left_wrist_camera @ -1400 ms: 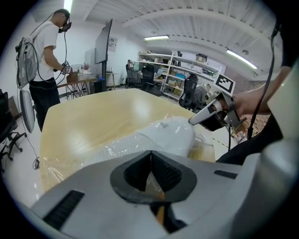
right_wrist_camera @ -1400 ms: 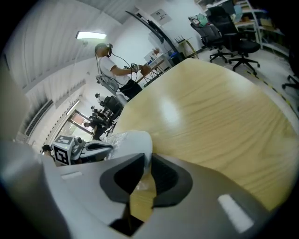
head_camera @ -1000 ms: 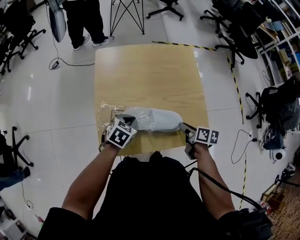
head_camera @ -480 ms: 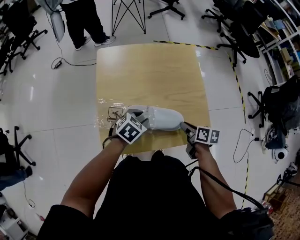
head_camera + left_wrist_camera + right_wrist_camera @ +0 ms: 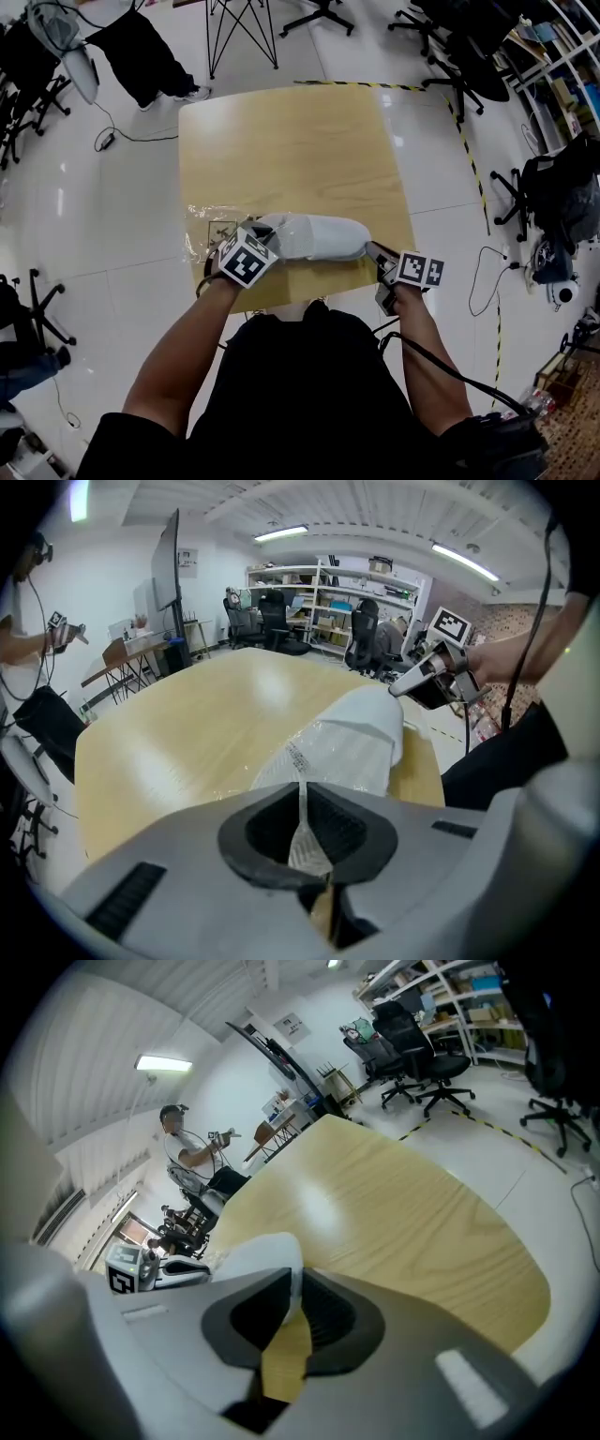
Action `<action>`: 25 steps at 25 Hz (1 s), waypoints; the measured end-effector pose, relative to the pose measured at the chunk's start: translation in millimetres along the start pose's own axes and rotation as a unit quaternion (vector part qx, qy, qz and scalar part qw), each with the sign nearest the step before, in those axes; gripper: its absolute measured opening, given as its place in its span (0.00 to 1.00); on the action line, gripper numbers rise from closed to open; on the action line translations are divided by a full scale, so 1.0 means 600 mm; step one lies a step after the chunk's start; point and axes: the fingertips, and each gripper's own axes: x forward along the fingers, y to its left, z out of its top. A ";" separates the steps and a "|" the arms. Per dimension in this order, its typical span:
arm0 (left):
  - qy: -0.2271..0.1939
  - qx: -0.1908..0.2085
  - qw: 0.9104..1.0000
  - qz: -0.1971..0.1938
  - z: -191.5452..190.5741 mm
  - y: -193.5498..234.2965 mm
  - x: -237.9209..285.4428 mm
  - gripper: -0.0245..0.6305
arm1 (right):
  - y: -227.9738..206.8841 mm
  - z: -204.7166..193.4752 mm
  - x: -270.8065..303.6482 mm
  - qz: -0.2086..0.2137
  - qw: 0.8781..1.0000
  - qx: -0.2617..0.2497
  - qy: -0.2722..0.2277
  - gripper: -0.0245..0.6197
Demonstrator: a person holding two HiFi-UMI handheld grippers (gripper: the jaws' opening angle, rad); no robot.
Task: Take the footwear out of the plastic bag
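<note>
One table point(image 5: 291, 141) carries the plastic bag point(image 5: 202, 230) with the white shoe point(image 5: 319, 236) in it, near my edge. My left gripper point(image 5: 314, 846) hides the heel, and its jaws are closing on a fold of bag film. My right gripper point(image 5: 292, 1307) narrowly pinches the toe end.
</note>
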 end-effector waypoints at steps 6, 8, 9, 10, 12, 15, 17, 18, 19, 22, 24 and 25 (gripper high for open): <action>0.018 0.043 0.999 0.012 -0.003 0.009 0.004 0.07 | -0.026 0.014 -0.026 -0.013 1.000 -0.012 -0.012 0.10; 0.025 0.055 0.998 0.018 -0.007 0.015 0.000 0.07 | -0.031 0.019 -0.035 -0.021 0.999 -0.019 -0.016 0.10; 0.028 0.056 0.998 0.021 -0.010 0.019 -0.001 0.07 | -0.036 0.022 -0.042 -0.027 0.999 -0.022 -0.018 0.10; 0.031 0.055 0.998 0.025 -0.013 0.025 -0.002 0.07 | -0.043 0.025 -0.051 -0.033 0.999 -0.024 -0.021 0.10; 0.037 0.048 0.998 0.034 -0.019 0.040 -0.004 0.06 | -0.059 0.029 -0.072 -0.042 0.998 -0.021 -0.028 0.10; 0.043 0.033 0.997 0.047 -0.026 0.068 -0.006 0.06 | -0.082 0.025 -0.104 -0.049 0.998 -0.010 -0.035 0.10; 0.046 0.027 0.997 0.058 -0.026 0.092 -0.006 0.05 | -0.094 0.016 -0.123 -0.053 0.998 -0.006 -0.035 0.10; 0.048 0.025 0.996 0.066 -0.025 0.108 -0.006 0.05 | -0.099 0.011 -0.130 -0.056 0.998 -0.003 -0.034 0.10; 0.048 0.021 0.996 0.077 -0.023 0.125 -0.006 0.05 | -0.103 0.005 -0.137 -0.058 0.998 -0.001 -0.034 0.10; 0.051 -0.004 0.994 0.097 -0.019 0.170 -0.008 0.05 | -0.114 -0.009 -0.156 -0.065 0.997 0.009 -0.038 0.10; 0.053 -0.022 0.992 0.112 -0.018 0.202 -0.011 0.05 | -0.120 -0.016 -0.167 -0.068 0.997 0.013 -0.040 0.10; 0.052 -0.030 0.991 0.121 -0.015 0.218 -0.012 0.05 | -0.121 -0.020 -0.171 -0.069 0.997 0.013 -0.040 0.10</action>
